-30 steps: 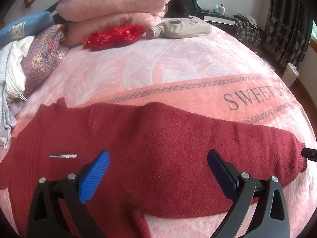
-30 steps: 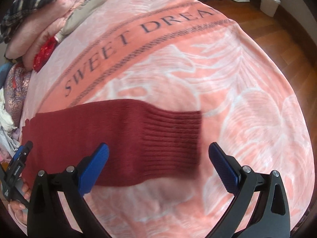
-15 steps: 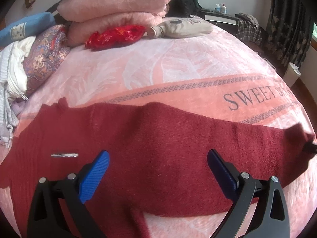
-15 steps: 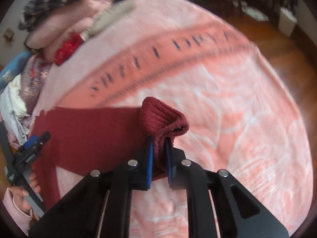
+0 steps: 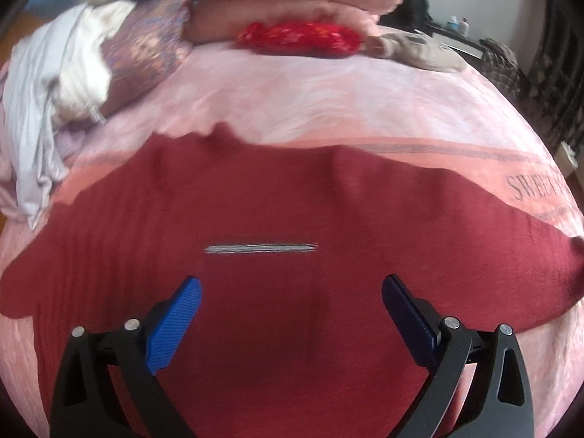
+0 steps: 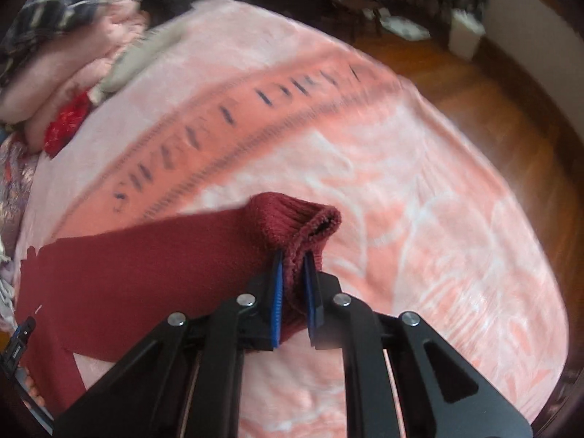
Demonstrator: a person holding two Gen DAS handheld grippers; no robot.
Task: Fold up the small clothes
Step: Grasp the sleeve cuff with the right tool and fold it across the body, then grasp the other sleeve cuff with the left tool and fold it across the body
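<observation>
Sweater point(image 5: 292, 219) cuff point(image 6: 292, 219) pinched in right gripper point(image 6: 292, 292)

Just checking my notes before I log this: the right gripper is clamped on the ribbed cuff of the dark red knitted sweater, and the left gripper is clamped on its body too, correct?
Not quite. The right gripper is clamped on the ribbed cuff of the dark red knitted sweater, but the left gripper is not: the left wrist view shows its blue fingers spread wide above the sweater's body, holding nothing.
</observation>
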